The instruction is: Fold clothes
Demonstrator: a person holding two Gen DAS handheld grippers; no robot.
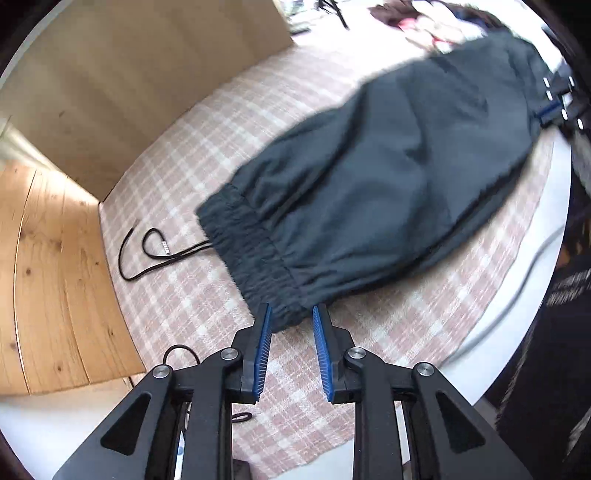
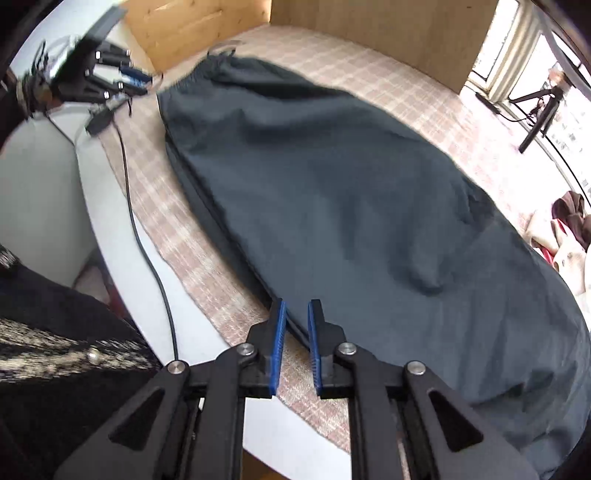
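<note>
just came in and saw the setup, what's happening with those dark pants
A person is folding clothes with a handheld gripper in each hand. Dark trousers lie spread flat on a checked cloth. The left gripper has its jaws open around the corner of the elastic waistband. The right gripper has its jaws open astride the trousers' near side edge, further along. Neither has closed on the fabric yet.

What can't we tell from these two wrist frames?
- Far end of the dark trousers: left view is motion-blurred there; right view cuts it off at the bottom right edge.
- Clothes pile: blurred at the top edge in the left view, too smeared to count garments.
- Left gripper in the right view: small, blurred, jaw state unreadable there.
- Cord end: too small to identify.
</note>
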